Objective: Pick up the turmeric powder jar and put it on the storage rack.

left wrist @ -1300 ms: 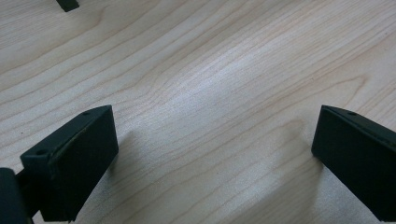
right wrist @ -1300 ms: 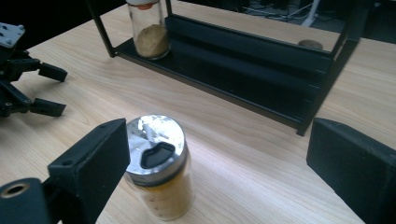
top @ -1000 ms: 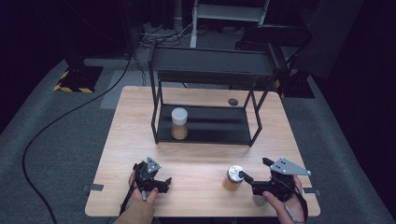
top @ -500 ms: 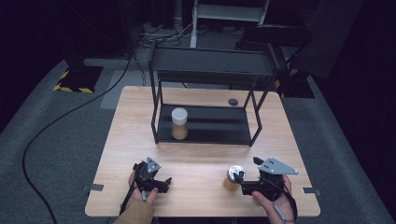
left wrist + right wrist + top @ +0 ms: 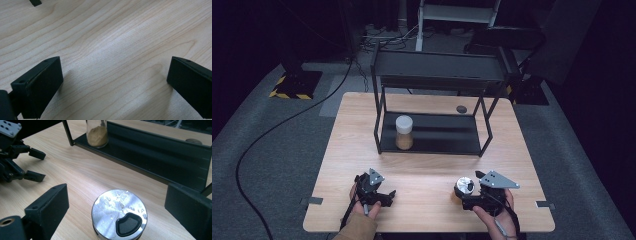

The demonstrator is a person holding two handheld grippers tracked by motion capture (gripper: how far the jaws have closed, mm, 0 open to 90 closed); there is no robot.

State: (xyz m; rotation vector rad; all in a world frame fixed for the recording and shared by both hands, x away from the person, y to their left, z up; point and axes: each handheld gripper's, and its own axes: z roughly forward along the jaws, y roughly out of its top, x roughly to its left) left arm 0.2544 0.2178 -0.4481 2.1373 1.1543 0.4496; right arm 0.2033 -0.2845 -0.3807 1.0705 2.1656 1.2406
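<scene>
Straddling silver-lidded jar (image 5: 119, 215), right gripper (image 5: 117, 207) jaws wide apart, not touching.

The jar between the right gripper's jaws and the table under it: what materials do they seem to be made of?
The jar has a lid that looks like brushed metal: silvery, with bright reflections and scuff marks, plus a dark, probably plastic, pouring flap. The table looks like light wood or wood-look laminate, matte, with visible grain lines; which of the two cannot be told.

Light wooden table (image 5: 427, 165) brightly lit from above, surroundings dark; glare on round silver metal lid (image 5: 119, 213); near black jaws soft-focused.
</scene>
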